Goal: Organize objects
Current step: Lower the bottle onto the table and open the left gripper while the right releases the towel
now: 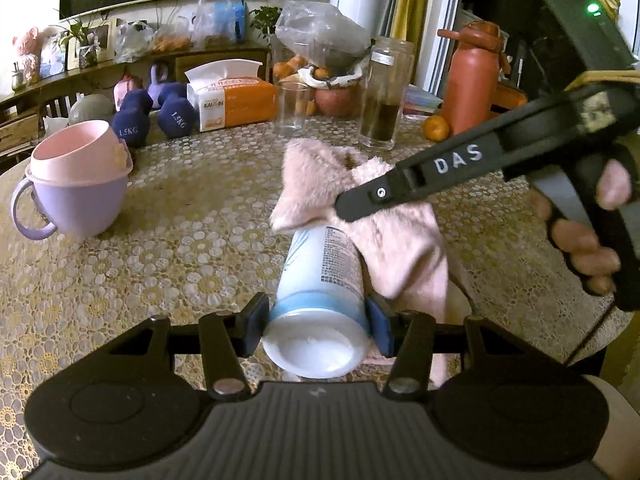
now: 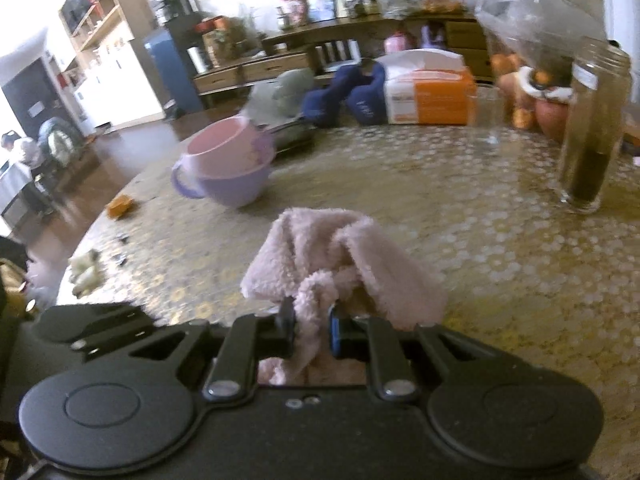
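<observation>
In the left wrist view my left gripper (image 1: 318,326) sits at the bottom centre of the frame, angled down toward the table (image 1: 192,240), and its blue pads pinch a white bottle (image 1: 320,280) with a pale blue band, one pad on each side near the cap end. My right gripper (image 1: 344,210) enters from the upper right as a long black finger marked DAS, with my hand (image 1: 580,240) around its handle at the right edge. Its tip lies on the pink towel (image 1: 360,208), which is draped over the far end of the bottle. In the right wrist view the right gripper (image 2: 312,326) is pressed together on a fold of the pink towel (image 2: 340,256) at the lower centre. At the left of the frame stand a pink cup (image 1: 76,156) nested in a purple mug (image 1: 76,204). Behind them are blue dumbbells (image 1: 152,116) and an orange tissue box (image 1: 232,100). Past the towel stand an empty glass (image 1: 294,108) and a tall jar (image 1: 384,96) with dark content.
</observation>
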A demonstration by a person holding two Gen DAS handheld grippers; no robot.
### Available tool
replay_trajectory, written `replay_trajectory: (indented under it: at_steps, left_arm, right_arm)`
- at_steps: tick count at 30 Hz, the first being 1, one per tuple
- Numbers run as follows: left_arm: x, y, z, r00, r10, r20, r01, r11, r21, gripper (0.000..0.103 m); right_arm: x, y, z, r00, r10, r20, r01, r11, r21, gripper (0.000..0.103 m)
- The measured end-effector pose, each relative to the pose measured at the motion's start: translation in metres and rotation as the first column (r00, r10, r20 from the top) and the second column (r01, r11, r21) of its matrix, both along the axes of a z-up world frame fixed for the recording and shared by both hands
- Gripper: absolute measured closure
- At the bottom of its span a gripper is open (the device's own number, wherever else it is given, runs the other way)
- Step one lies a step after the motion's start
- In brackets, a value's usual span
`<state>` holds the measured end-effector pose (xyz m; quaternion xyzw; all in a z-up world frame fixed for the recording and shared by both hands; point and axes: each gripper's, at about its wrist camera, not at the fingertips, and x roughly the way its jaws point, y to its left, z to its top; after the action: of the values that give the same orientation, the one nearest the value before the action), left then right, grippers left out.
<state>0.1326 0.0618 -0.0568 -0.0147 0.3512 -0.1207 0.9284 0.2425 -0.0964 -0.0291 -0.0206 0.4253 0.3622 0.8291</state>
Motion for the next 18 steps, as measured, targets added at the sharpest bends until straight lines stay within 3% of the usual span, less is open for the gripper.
replay_trajectory:
  at_steps: [10, 18]
  left_arm:
    - [0.0, 0.003, -0.01, 1.0, 0.002, -0.028, -0.003, 1.0, -0.026, 0.051]
    - [-0.005, 0.0, -0.018, 0.999, 0.011, -0.052, -0.012, 1.0, -0.027, 0.051]
  right_arm:
    - [0.018, -0.025, -0.023, 0.991, -0.134, 0.007, 0.134, 0.987, -0.087, 0.088]
    - [0.01, -0.07, -0.035, 0.958, -0.284, -0.038, 0.282, 0.958, -0.055, 0.086]
